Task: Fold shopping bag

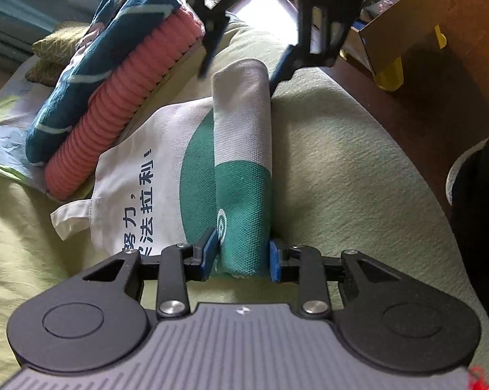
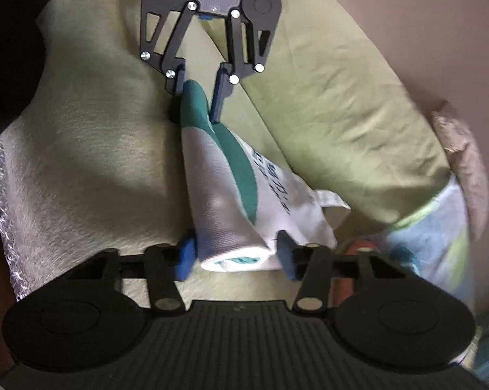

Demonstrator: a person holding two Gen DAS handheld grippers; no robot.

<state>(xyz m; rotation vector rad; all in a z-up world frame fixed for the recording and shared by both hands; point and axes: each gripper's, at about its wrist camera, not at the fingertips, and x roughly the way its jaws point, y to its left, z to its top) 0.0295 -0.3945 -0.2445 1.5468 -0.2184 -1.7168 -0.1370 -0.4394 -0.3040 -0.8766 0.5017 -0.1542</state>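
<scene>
We saw canvas shopping bag [image 1: 153, 175] on green bed cover [image 1: 341, 178], beside coral ribbed roll [image 1: 121, 110]. One side was rolled into tube [image 1: 242, 162]; rest lay flat.

Left gripper [image 1: 242, 256] bracketed near tube end, pads apparently touching cloth; firm pinch we could not tell. Right gripper [image 2: 234, 255] spread around far end, not clamped.

Judgement: both ends should turn together, evenly, keeping tube tight and edges aligned.

Tube's long axis ran gripper to gripper; handle [image 1: 70, 219] pointed sideways, away from roll.

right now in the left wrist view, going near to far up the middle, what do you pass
left gripper, its pads either side of the near end of the roll → rolled part of the shopping bag, teal then white → right gripper at the far end → cardboard box
</scene>
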